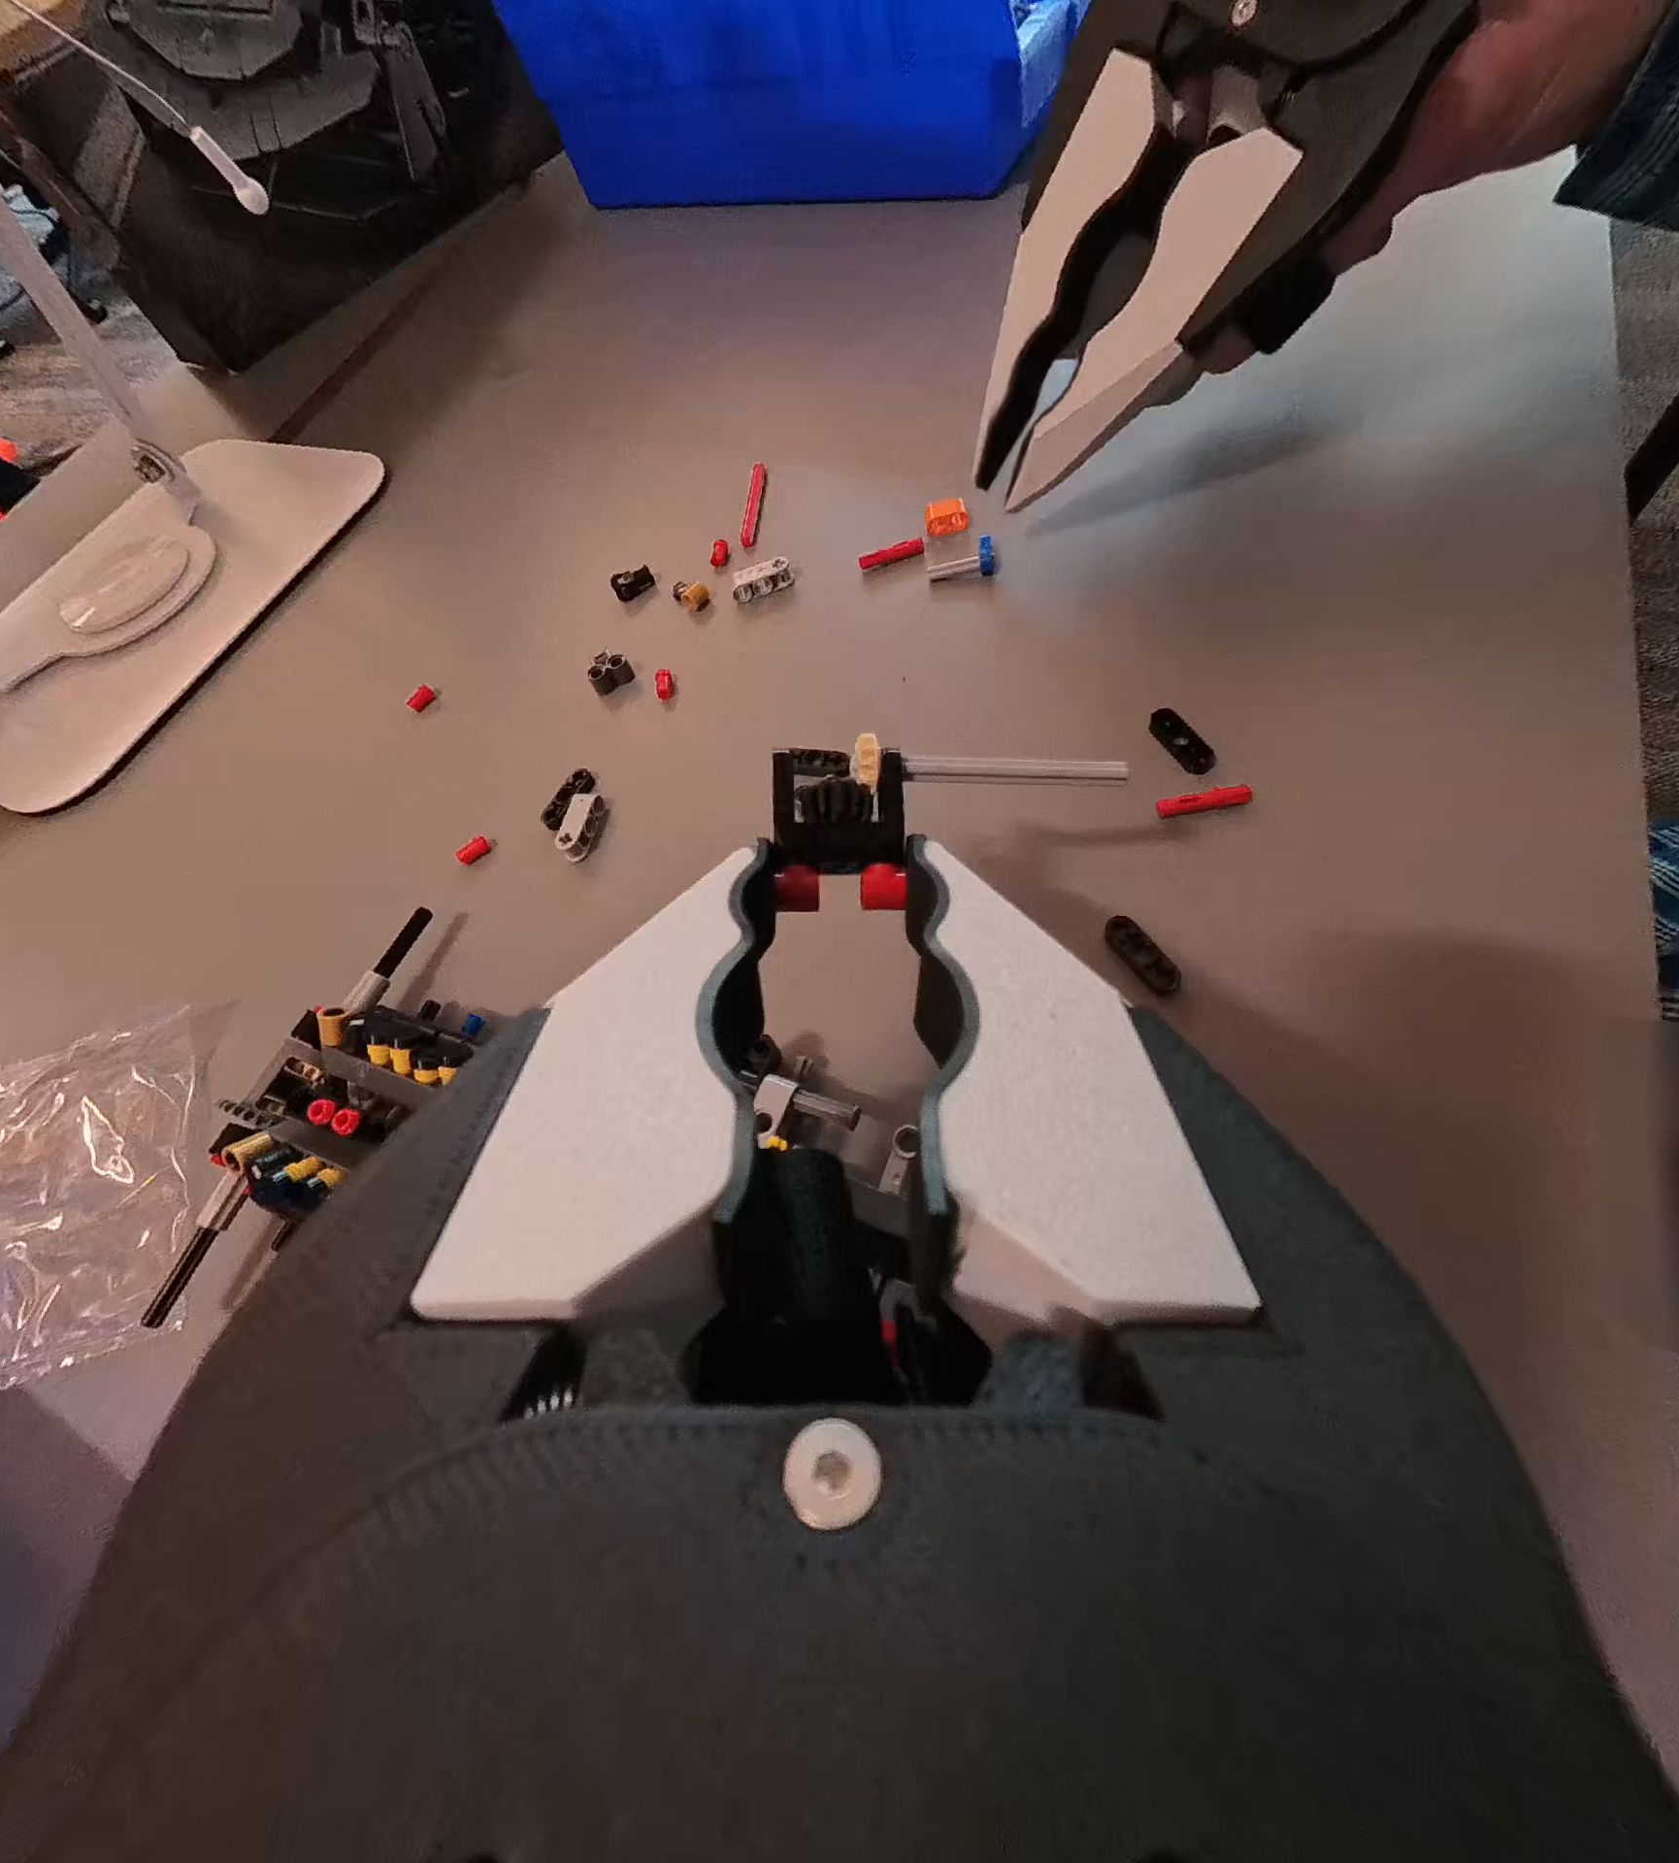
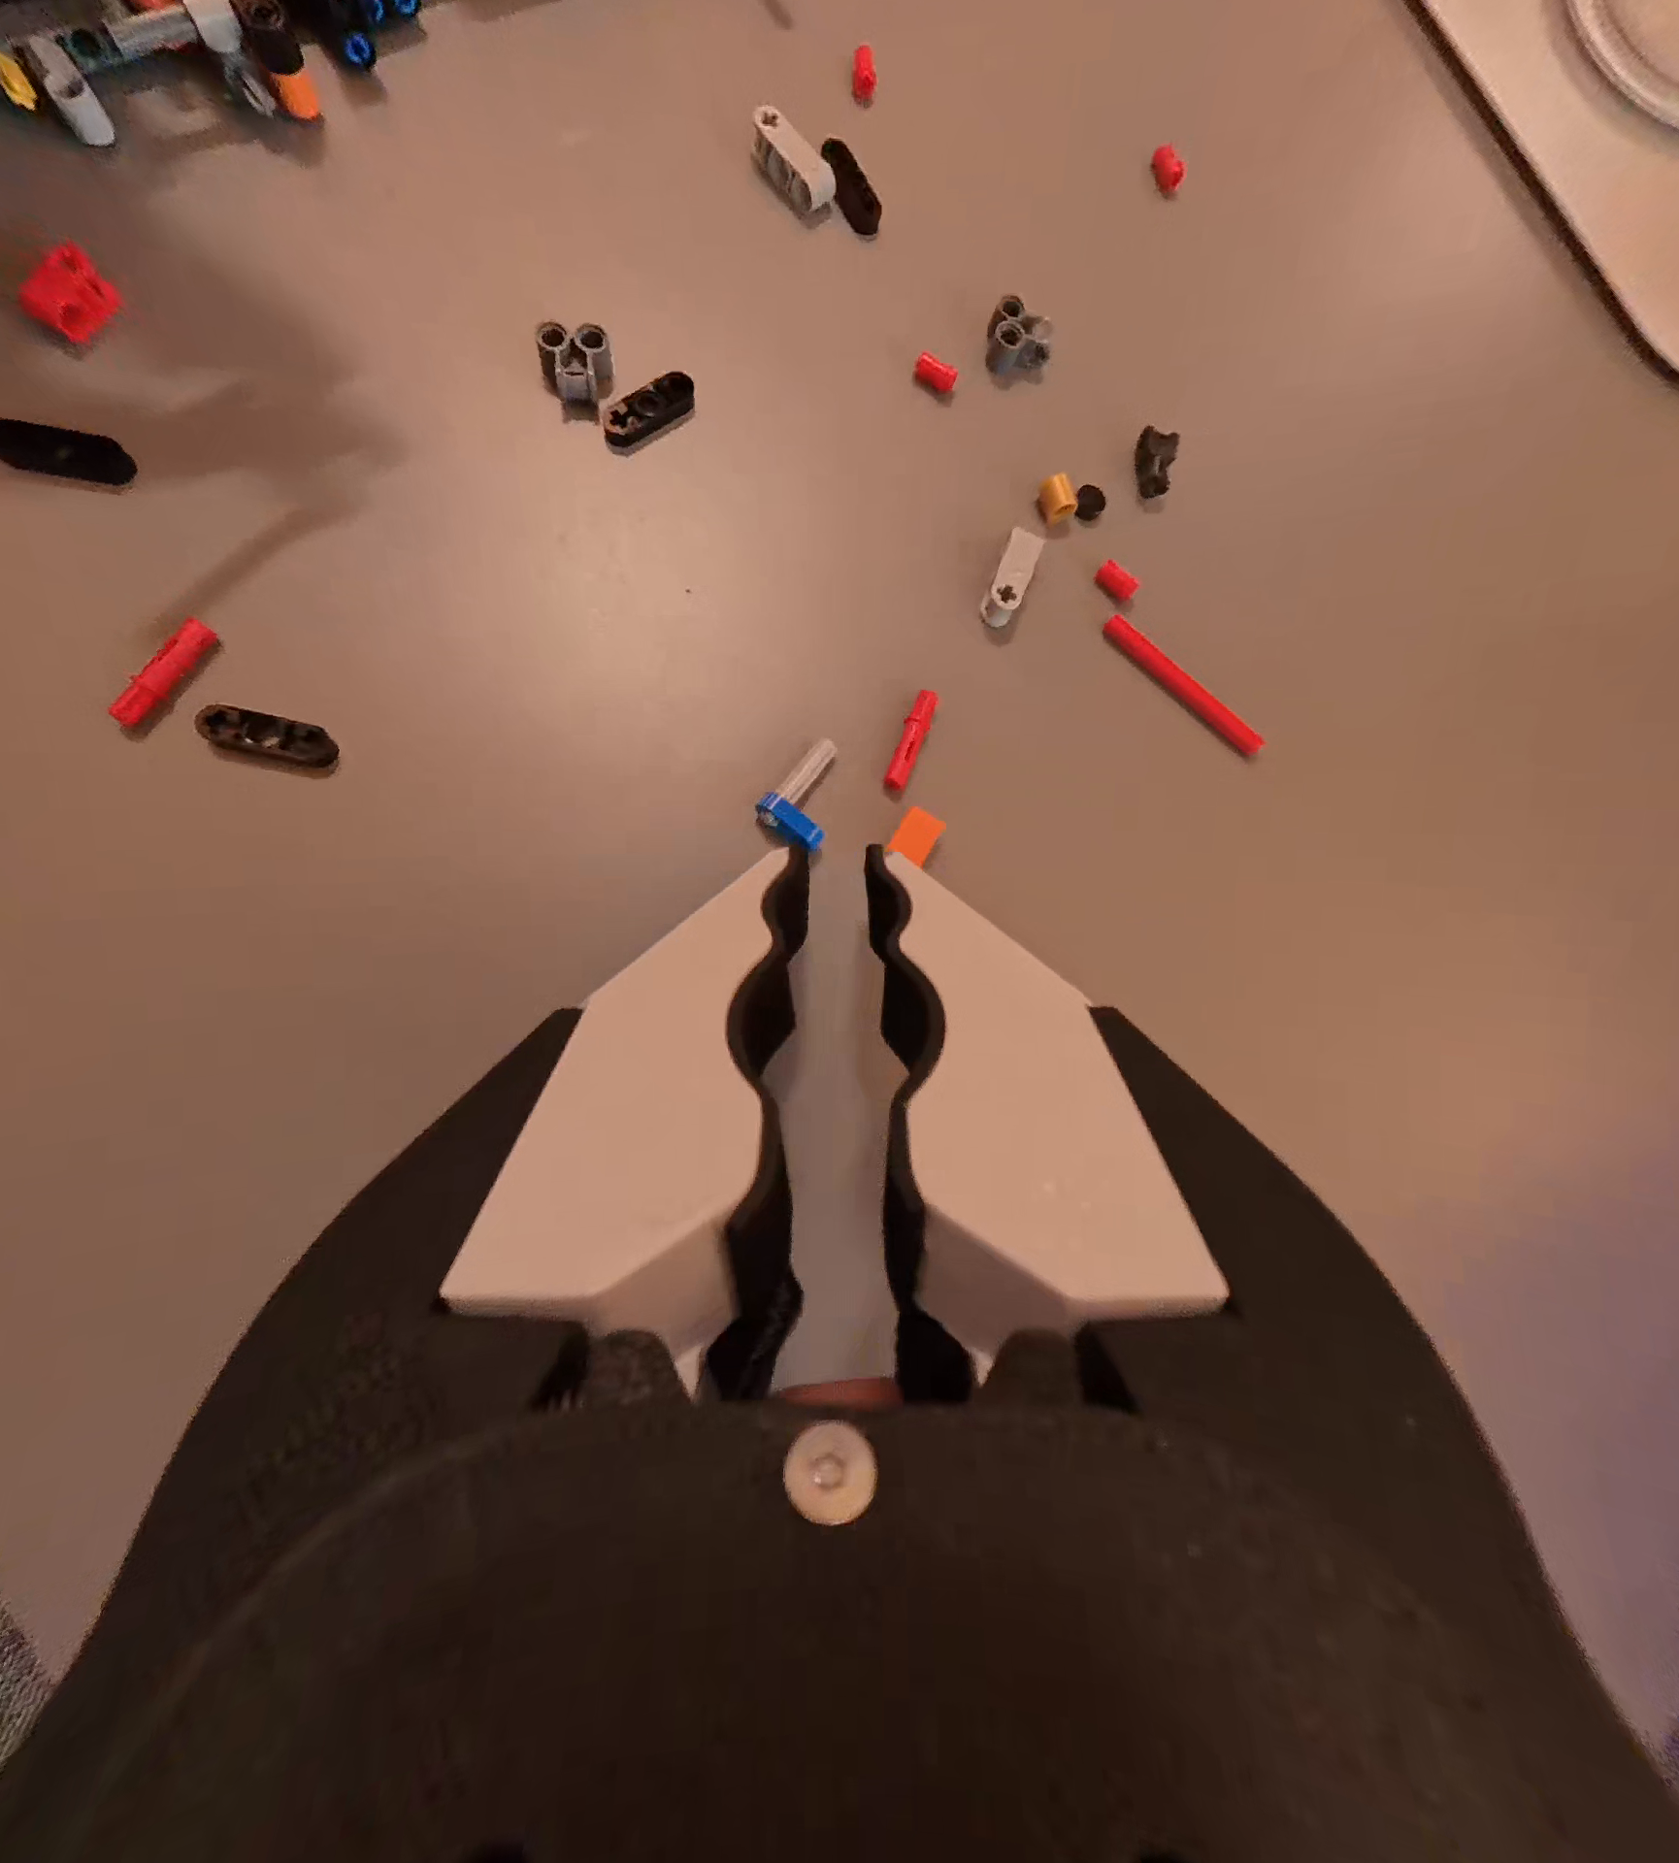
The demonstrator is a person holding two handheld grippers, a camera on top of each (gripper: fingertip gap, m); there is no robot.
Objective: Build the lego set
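Meanwhile, left gripper (image 1: 838,867) clamping one black frame (image 1: 835,806); right gripper (image 2: 835,857) slightly parted, empty.

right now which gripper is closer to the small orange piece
Right. The right gripper hovers with its tips just short of the orange piece, empty. The left gripper is farther off, clamped on the black assembly.

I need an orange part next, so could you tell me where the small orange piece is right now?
The small orange piece lies on the table just past the right gripper fingertips, on their right in the right wrist view, beside a short red pin and the blue-capped grey pin.
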